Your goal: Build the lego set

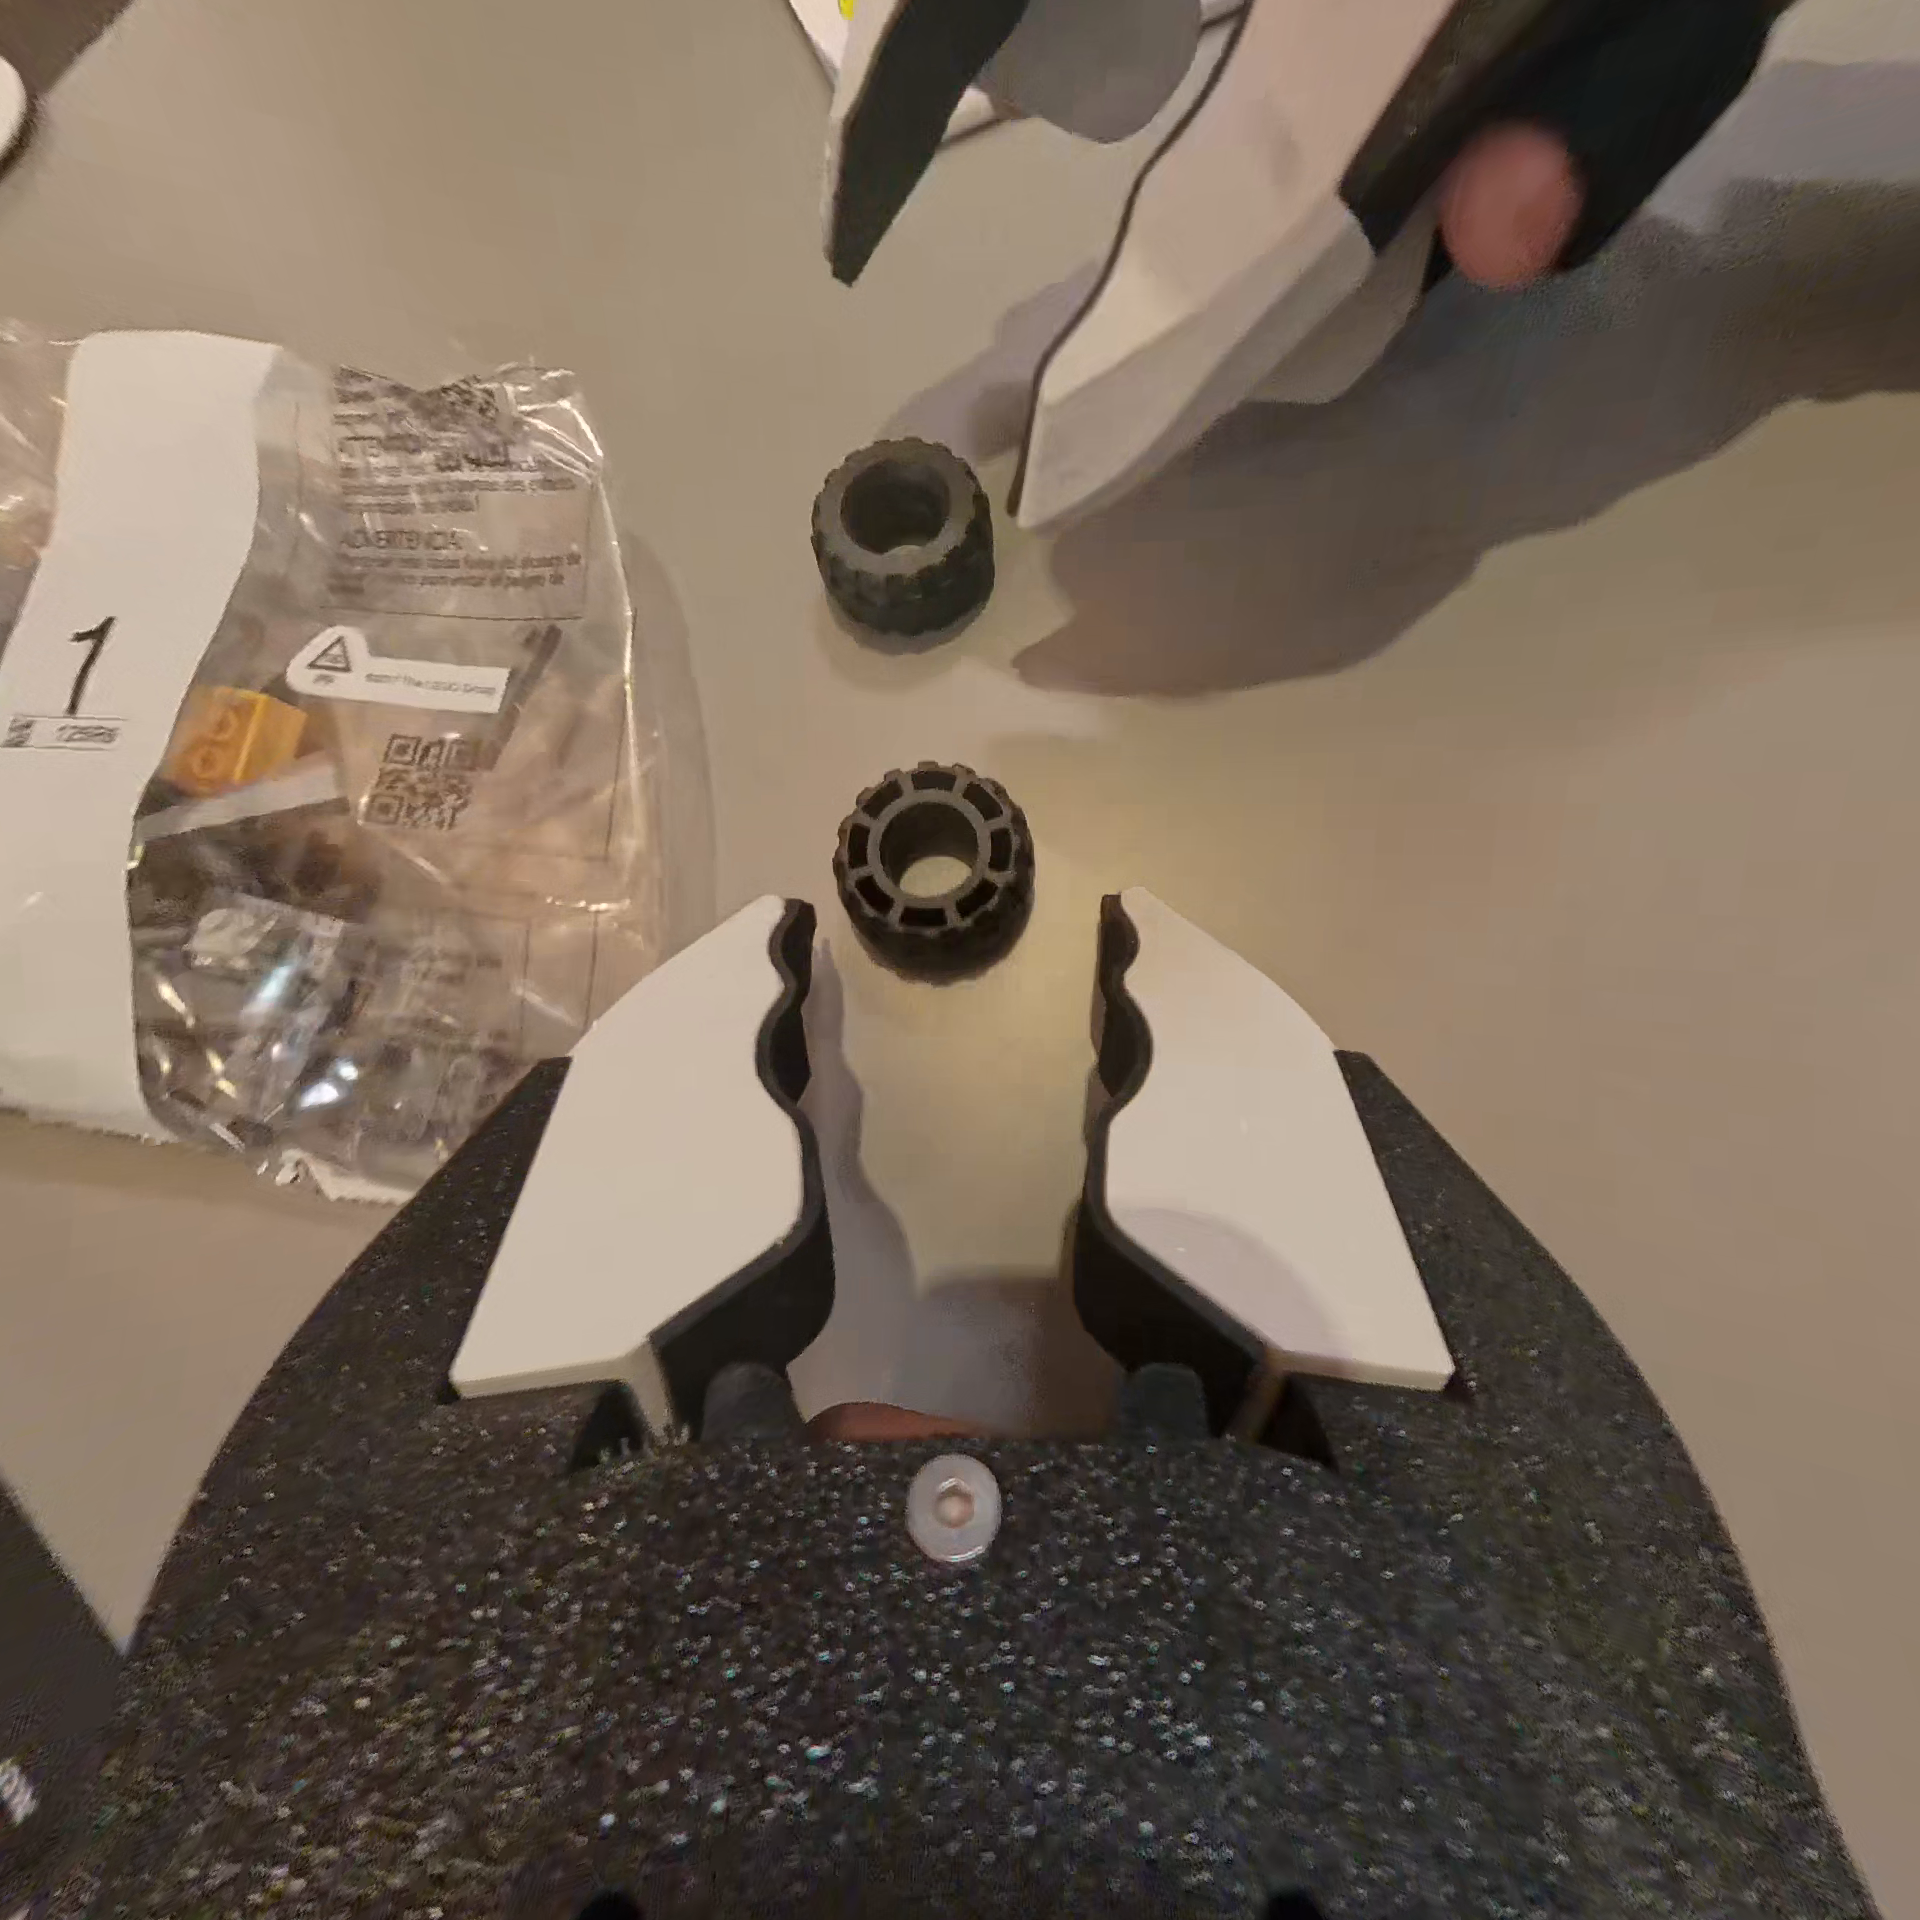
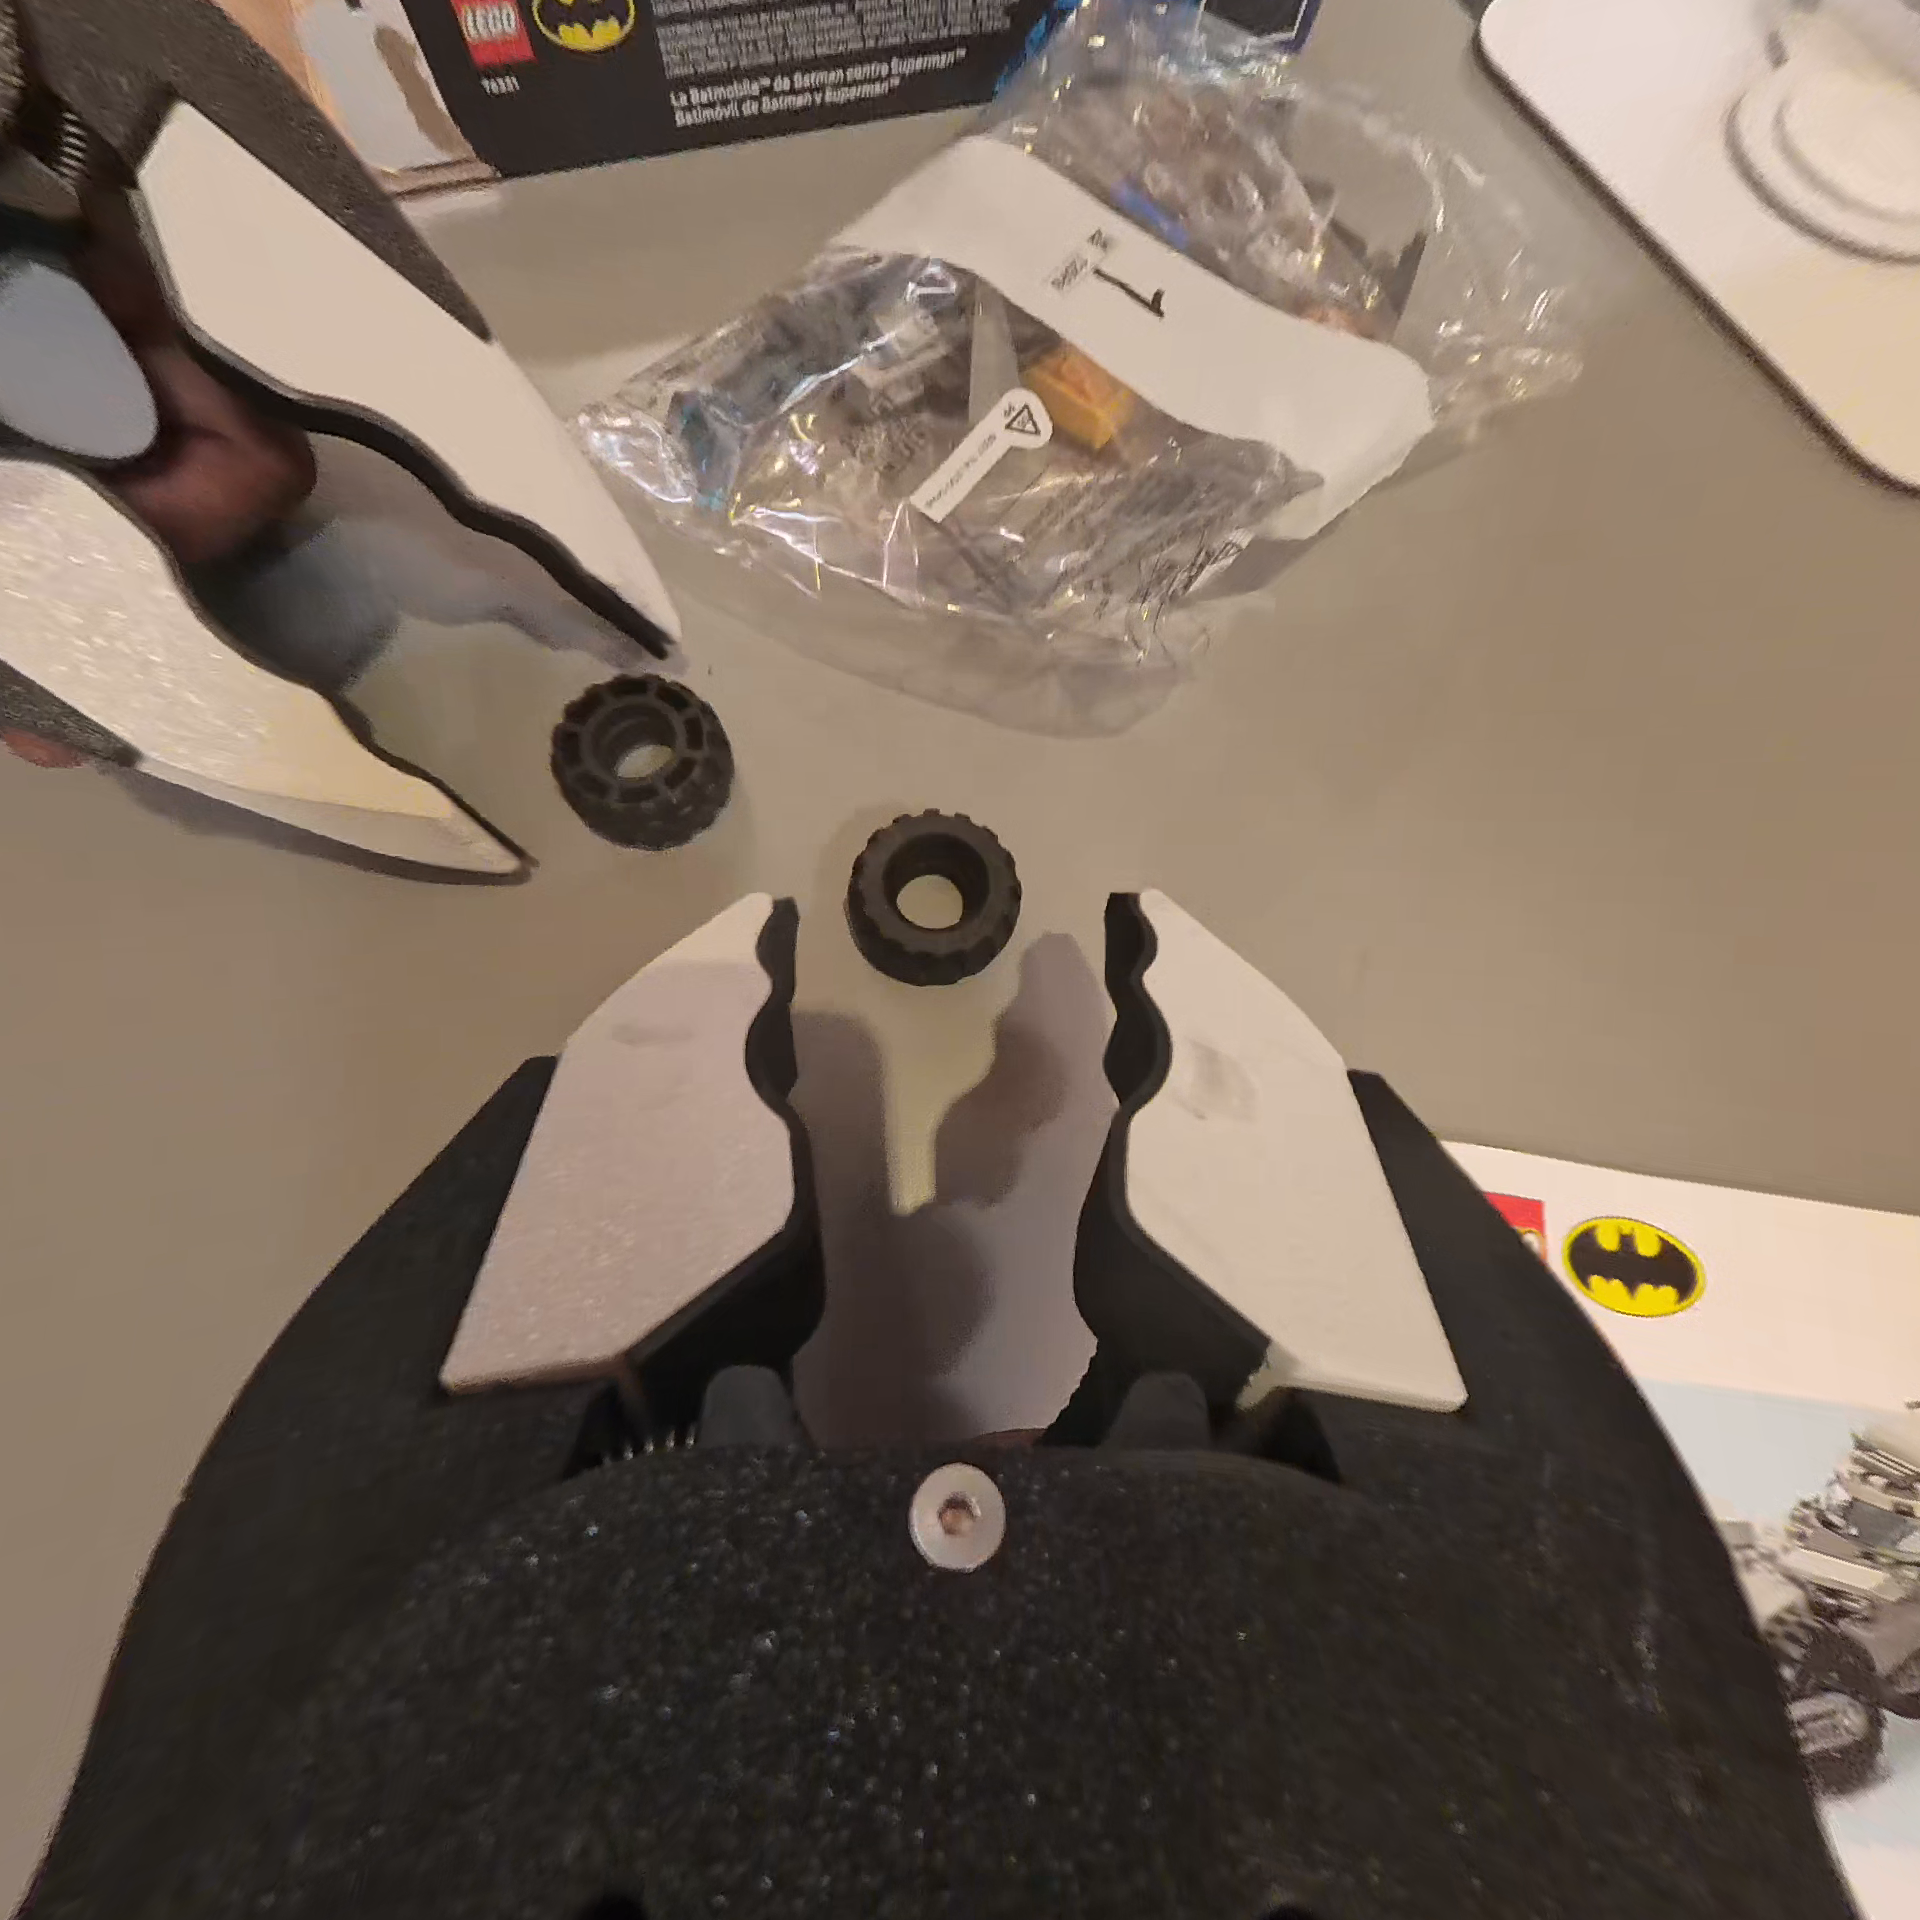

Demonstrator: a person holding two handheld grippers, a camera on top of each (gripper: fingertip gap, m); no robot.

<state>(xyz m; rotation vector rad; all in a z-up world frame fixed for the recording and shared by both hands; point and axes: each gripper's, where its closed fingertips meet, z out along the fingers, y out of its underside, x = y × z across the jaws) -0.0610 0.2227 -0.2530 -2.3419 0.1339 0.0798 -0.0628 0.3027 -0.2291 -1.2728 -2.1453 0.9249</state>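
A pale grey surface (image 1: 1455, 935) is carrying two small black toy tyres and a clear plastic bag of building pieces (image 1: 343, 748). The left claw (image 1: 956, 914) is standing spread, gripping nothing, with the spoked tyre (image 1: 933, 894) lying flat just ahead of its fingertips, untouched. The right claw (image 2: 940, 909) is likewise spread and bare, the plain tyre (image 2: 933, 899) lying just before its tips, clear of both pads. A printed box (image 2: 727, 73) and a booklet (image 2: 1714, 1403) are lying nearby.
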